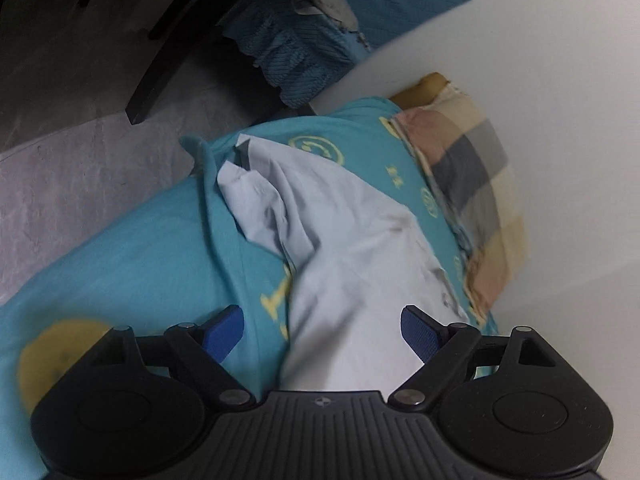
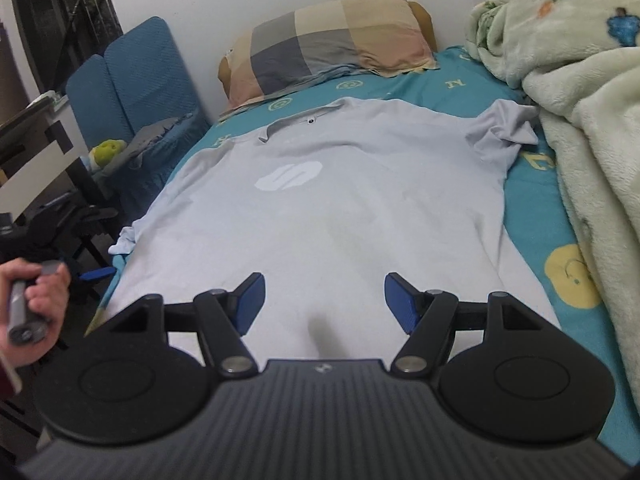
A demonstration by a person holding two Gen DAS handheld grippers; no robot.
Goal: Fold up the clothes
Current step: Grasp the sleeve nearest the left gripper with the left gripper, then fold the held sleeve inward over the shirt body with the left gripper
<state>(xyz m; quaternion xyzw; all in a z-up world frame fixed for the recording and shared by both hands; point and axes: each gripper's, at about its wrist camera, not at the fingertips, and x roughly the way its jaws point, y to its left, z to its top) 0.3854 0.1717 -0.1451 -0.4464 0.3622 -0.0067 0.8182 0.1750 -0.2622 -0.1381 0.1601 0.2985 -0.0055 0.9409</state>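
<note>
One pale grey polo shirt point(image 2: 328, 200) was laid flat, collar toward one checked pillow point(image 2: 332, 40), on a bed covered by a teal patterned sheet point(image 2: 532, 208). A cream fleece blanket point(image 2: 592, 120) was heaped alongside, and a blue padded chair point(image 2: 136, 80) was seen beside the bed. The left gripper point(image 1: 322, 332) and the right gripper point(image 2: 324, 304) were both held with jaws apart above the shirt, nothing gripped.

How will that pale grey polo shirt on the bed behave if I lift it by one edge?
The polo shirt probably droops limp: its far sleeve already lies bunched in soft folds. It looks thin and light, lying flat against the teal sheet. A one-point lift would likely drag the rest along, not raise it whole.
</note>
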